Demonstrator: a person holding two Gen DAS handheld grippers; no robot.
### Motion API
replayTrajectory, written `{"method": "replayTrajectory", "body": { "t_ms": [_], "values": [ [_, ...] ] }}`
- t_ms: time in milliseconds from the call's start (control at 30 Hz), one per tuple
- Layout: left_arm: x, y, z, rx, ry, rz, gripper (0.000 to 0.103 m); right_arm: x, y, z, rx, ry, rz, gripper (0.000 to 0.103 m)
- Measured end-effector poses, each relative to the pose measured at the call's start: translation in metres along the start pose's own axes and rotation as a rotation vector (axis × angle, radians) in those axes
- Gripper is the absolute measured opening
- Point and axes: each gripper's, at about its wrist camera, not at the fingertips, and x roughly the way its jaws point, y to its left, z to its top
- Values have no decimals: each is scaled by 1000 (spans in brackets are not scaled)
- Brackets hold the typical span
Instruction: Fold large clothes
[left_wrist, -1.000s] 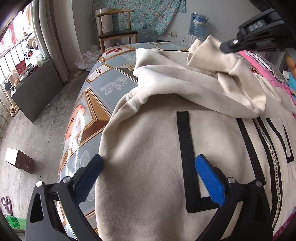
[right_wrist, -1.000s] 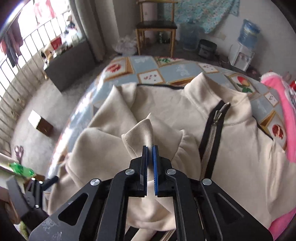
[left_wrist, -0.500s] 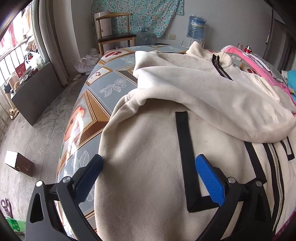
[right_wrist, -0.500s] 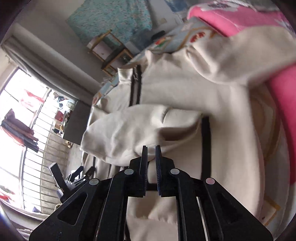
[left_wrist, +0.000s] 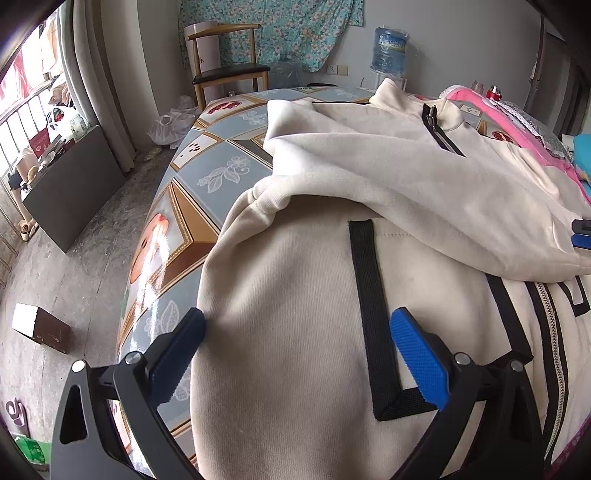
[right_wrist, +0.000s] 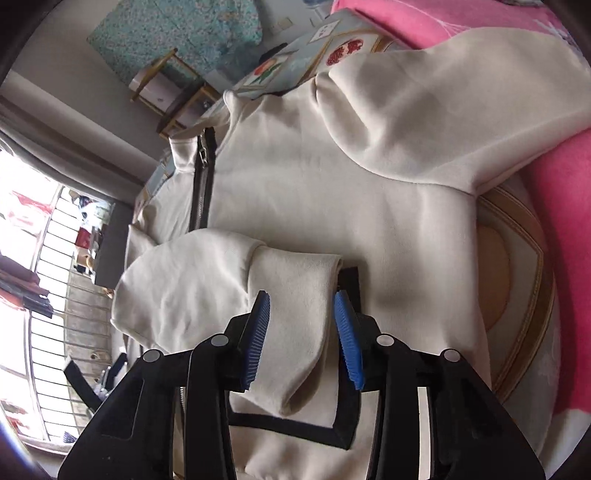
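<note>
Cream jacket lies flat on the patterned table, one sleeve folded across its front. Right gripper jaws are opening around the sleeve cuff: back out straight, don't drag it. Left gripper jaws gape over the hem, gripping nothing.

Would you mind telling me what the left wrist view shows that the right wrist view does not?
Only the left wrist view shows the water bottle, the box on the floor and the left gripper, jaws wide over the jacket's edge. Only the right shows the cuff between the right gripper's opening jaws. Both show the jacket, its zipper and the chair.
</note>
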Motion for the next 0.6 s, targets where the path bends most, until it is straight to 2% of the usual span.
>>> {"method": "replayTrajectory", "body": {
  "t_ms": [33,100,133,167,233,300,333,400,500,600],
  "values": [
    [-3,1,2,3,-4,-8,98,5,3,1,-15,18,-21,27],
    [-16,3,7,2,-68,-19,98,10,10,0,-52,31,-71,20],
    [-22,4,10,4,-98,-12,98,10,12,0,-67,36,-90,8],
    [-27,6,14,7,-121,3,98,12,13,1,-75,43,-103,5],
    [-28,11,25,5,-143,60,98,16,19,5,-82,64,-99,3],
    [-17,18,34,-1,-119,133,98,14,34,20,-87,76,-59,3],
    [-10,22,37,-4,-99,147,98,10,48,34,-91,68,-27,3],
    [3,30,39,-24,-64,152,98,-6,89,69,-117,22,52,2],
    [12,39,38,-58,-31,153,98,-57,182,116,-260,-136,167,2],
    [10,40,36,-62,-36,154,98,-128,252,127,-400,-309,285,2]
  ]
}}
